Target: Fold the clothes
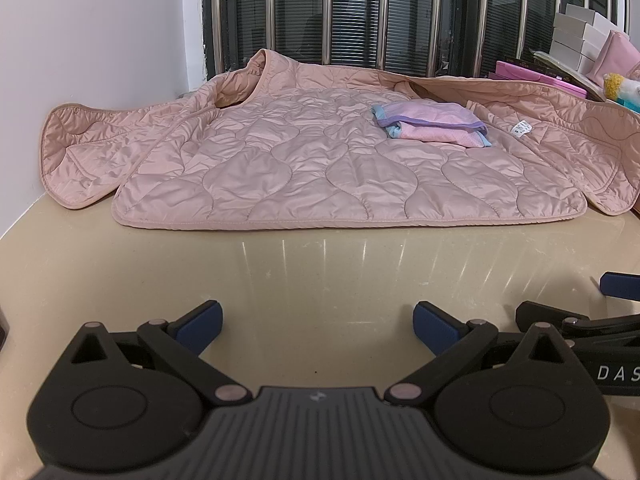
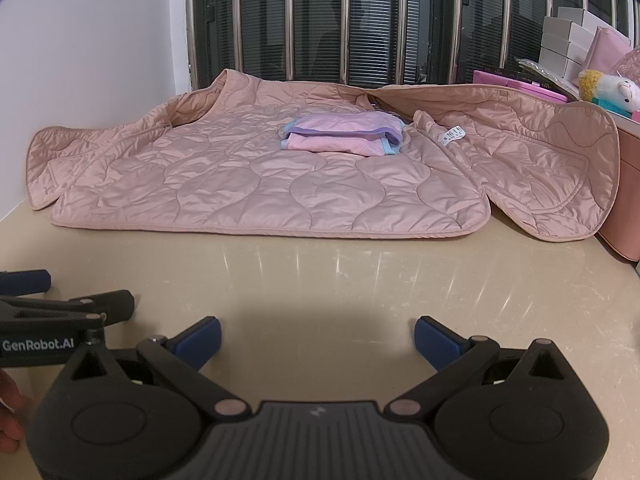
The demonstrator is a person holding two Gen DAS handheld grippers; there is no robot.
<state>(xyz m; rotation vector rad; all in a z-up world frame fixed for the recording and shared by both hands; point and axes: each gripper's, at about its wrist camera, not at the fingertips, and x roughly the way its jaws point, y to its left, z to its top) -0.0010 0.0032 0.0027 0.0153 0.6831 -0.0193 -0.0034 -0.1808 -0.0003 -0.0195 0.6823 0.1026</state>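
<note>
Hovering low over the beige counter (image 1: 320,280), the left hand-held gripper (image 1: 318,320) and right hand-held gripper (image 2: 318,334) are both spread and empty. The pink quilted jacket (image 1: 320,160) lies open, unfolded, a small folded pink garment (image 1: 432,124) on its lining. Likely next: remove that, then fold the side panels inward. Bare counter lies before the hem; a wall crowds the left side, and boxes the right.

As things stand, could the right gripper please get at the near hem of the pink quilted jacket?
Probably yes: the right gripper is open, and only bare beige countertop lies between it and the near hem of the pink quilted jacket.
</note>
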